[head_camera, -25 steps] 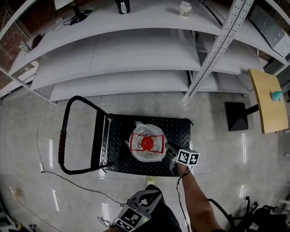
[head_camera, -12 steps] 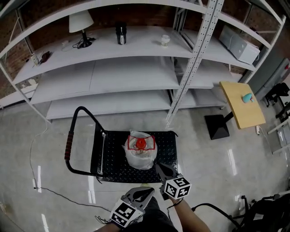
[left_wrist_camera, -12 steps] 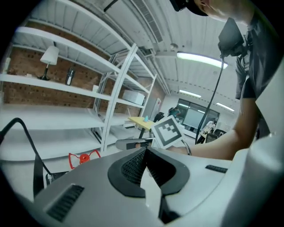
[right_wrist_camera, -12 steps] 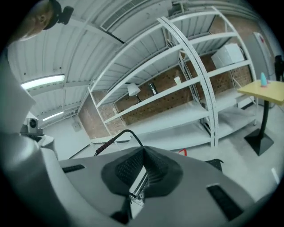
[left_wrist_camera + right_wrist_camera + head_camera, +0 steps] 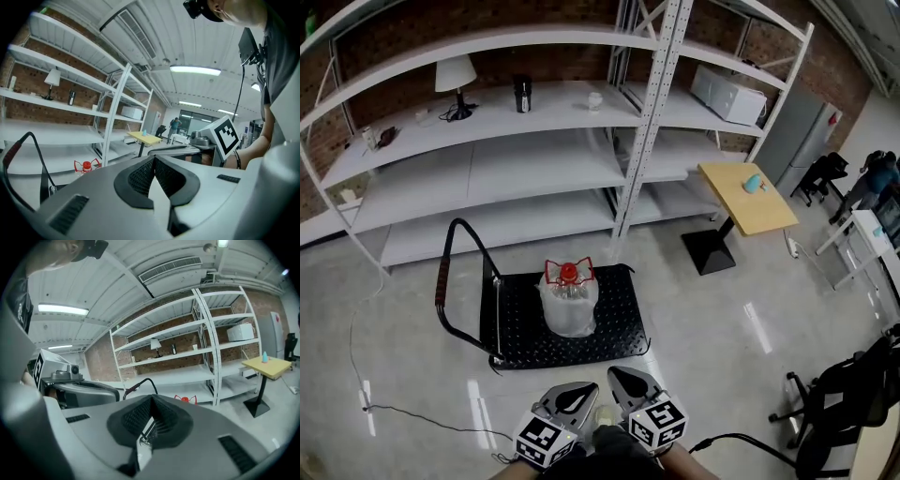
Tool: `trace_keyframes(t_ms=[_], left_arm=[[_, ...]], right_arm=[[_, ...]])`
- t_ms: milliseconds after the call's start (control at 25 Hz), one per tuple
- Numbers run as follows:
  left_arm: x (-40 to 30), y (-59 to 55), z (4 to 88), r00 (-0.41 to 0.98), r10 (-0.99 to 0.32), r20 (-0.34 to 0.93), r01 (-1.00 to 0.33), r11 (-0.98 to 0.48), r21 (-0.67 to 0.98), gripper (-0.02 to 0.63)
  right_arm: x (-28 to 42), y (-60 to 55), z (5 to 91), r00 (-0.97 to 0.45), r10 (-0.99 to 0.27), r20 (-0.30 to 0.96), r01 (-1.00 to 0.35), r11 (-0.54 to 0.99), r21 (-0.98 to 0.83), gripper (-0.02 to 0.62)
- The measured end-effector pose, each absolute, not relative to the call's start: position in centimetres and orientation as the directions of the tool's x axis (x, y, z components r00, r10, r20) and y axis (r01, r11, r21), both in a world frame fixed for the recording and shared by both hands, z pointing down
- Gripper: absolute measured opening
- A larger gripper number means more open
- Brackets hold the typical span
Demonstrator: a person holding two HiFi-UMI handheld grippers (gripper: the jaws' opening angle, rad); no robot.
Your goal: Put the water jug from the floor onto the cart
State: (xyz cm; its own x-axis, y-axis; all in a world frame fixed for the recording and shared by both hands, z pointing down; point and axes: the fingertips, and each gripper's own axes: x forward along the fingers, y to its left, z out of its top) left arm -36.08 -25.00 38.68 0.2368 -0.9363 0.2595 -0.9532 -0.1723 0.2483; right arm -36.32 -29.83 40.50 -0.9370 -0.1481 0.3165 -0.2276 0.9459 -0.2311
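The clear water jug (image 5: 567, 305), with a red cap and red handle, stands upright on the black cart deck (image 5: 614, 333). Both grippers hover low at the near edge of the head view, well short of the cart. My left gripper (image 5: 579, 392) is shut and empty, as is my right gripper (image 5: 625, 378) beside it. The left gripper view shows the left gripper (image 5: 153, 158) with its pads meeting and the jug (image 5: 86, 165) small and far off. In the right gripper view, the right gripper (image 5: 151, 399) is shut, and the jug's red top (image 5: 185, 399) peeks over it.
The cart's looped handle (image 5: 448, 272) rises at its left. Long white shelves (image 5: 487, 159) behind carry a lamp (image 5: 455, 75) and a microwave (image 5: 727, 94). A yellow side table (image 5: 748, 195) stands right, an office chair (image 5: 844, 394) near right, a cable (image 5: 366, 394) on the floor left.
My right gripper left the jug's side, shut, and drew back and up toward me. The left gripper rose too. The head view lifted; the jug stays on the cart.
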Motion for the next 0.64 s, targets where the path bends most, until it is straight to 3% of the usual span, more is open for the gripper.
trace_keyframes(t_ms=[640], left_arm=[[-18.7,-18.7,34.9,0.148,-0.964,0.220,-0.979,-0.110,0.173,0.002]], right_arm=[[-19.2,-22.5,34.7,-0.966,-0.100,0.240,-0.145,0.973,-0.178,0.000]])
